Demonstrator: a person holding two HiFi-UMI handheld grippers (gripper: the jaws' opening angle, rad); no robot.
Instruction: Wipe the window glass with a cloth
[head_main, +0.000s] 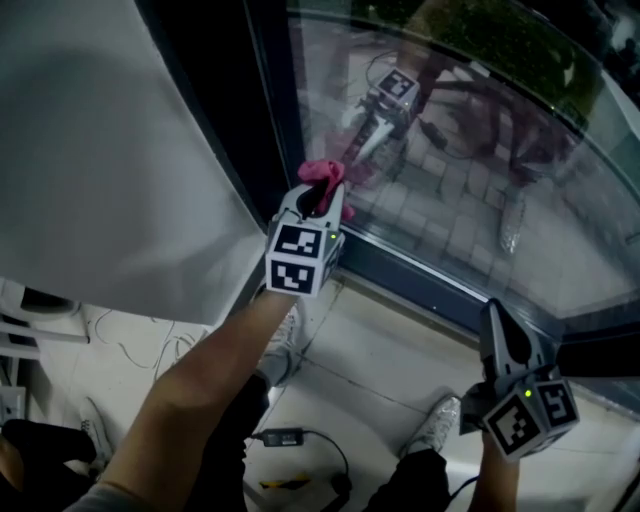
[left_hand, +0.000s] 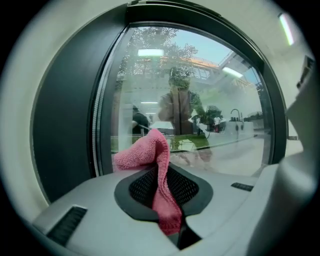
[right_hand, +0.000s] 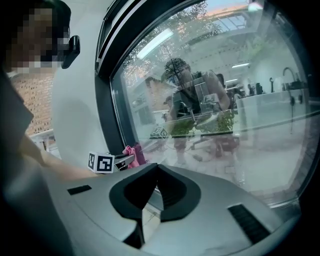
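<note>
– When you looked down from the head camera, where was the pink cloth (head_main: 322, 176)?

– It was pinched in the left gripper (head_main: 321, 196), raised in front of the lower left corner of the window glass (head_main: 480, 150), just beside the dark window frame (head_main: 225, 110). A white curtain (head_main: 100, 150) hung to the left of that frame.

– Was the cloth pressed on the pane?

– I could not say for certain. It sat very near the glass, but contact did not show from that angle.

– How did the left jaws stand?

– They were closed on the cloth. In the left gripper view the gripper (left_hand: 163, 176) had a strip of the cloth (left_hand: 145, 152) running down between its pads, while the loose end bunched up and flopped over to the left above them. The window glass (left_hand: 200, 90) filled the view beyond.

– And the other hand?

– The right gripper (head_main: 497, 318) was held lower and to the right, well apart from the left, over the tiled floor (head_main: 400, 350) below the sill. In its own view the gripper (right_hand: 156, 172) had its jaw tips together with nothing between them. The left gripper (right_hand: 122, 161) and the cloth (right_hand: 134, 153) showed off to its left, against the glass (right_hand: 225, 100).

– Anything else below?

– A black power adapter (head_main: 280, 437) with its cable lay on the floor, and a pale shoe (head_main: 437, 425) stood near the right gripper.
</note>
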